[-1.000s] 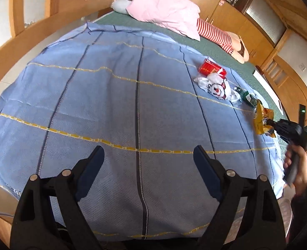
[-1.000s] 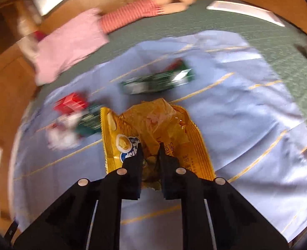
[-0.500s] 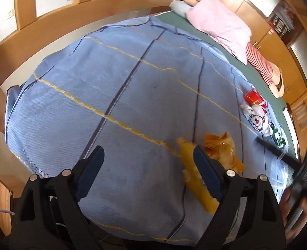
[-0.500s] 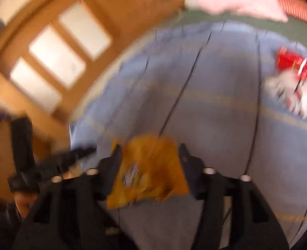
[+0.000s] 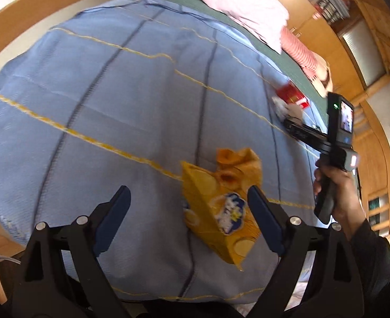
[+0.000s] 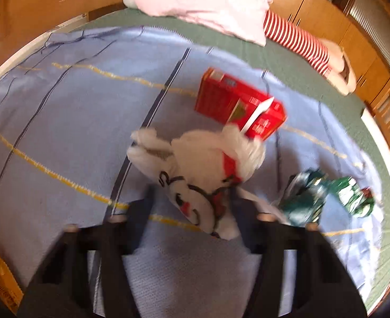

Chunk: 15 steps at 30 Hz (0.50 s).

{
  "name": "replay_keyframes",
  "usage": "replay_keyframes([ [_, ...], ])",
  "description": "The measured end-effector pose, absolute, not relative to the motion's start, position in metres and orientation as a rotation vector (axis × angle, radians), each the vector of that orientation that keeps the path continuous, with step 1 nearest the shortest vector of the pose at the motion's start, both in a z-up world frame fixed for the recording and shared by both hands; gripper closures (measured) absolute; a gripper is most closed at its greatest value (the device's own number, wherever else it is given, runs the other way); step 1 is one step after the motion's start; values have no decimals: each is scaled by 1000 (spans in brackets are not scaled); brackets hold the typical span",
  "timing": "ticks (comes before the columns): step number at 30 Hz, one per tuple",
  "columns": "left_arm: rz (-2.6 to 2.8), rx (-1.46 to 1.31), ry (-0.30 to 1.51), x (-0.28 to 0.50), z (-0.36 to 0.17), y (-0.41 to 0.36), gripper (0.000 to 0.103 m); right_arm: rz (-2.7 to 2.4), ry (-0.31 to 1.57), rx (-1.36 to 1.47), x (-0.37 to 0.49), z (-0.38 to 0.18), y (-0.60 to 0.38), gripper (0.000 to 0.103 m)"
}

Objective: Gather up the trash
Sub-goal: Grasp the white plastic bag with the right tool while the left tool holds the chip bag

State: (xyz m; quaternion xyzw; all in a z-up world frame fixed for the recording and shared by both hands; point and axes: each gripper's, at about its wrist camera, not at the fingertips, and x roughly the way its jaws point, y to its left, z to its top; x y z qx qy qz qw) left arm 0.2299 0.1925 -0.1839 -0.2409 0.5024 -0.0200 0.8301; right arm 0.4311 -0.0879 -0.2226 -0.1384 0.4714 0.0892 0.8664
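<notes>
A yellow chip bag [image 5: 221,206] lies on the blue blanket [image 5: 115,100], just ahead of my open, empty left gripper [image 5: 189,206], nearer its right finger. My right gripper [image 6: 189,204] is open, its fingers either side of a crumpled white plastic bag [image 6: 200,169] with a printed face. It shows in the left wrist view [image 5: 290,124] at the right, reaching toward that bag [image 5: 285,107]. A red carton [image 6: 237,106] lies just behind the white bag and also shows in the left wrist view [image 5: 292,96]. Green wrappers [image 6: 324,198] lie to the right.
A pink pillow [image 6: 205,2] and a red-striped soft toy [image 6: 300,42] lie at the far side on green bedding [image 6: 287,61]. Wooden bed rails [image 5: 36,8] and cabinets [image 6: 340,13] surround the bed. The blanket's near edge drops off below the left gripper.
My right gripper let go of the yellow chip bag in front of the left gripper, then swung back to the white plastic bag. The left view shifted right.
</notes>
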Motion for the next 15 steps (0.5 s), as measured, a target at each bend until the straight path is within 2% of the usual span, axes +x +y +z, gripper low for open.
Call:
replay_keyframes([
  [1, -62, -499, 1068, 231, -184, 187, 13, 198, 1003, -273, 427, -227, -90, 83],
  [2, -80, -485, 1069, 233, -185, 181, 12, 215, 1017, -243, 422, -225, -92, 86],
  [8, -176, -374, 1095, 245, -197, 145, 11, 365, 1092, 44, 377, -198, -100, 87],
  [10, -188, -332, 1125, 249, -205, 136, 17, 429, 1120, 116, 357, -188, -102, 87],
  [11, -192, -323, 1129, 250, -208, 133, 24, 448, 1128, 135, 347, -184, -101, 87],
  [13, -191, -315, 1115, 250, -209, 132, 28, 486, 1144, 182, 323, -175, -102, 87],
  [15, -188, -296, 1100, 248, -207, 130, 40, 506, 1145, 230, 308, -167, -103, 87],
])
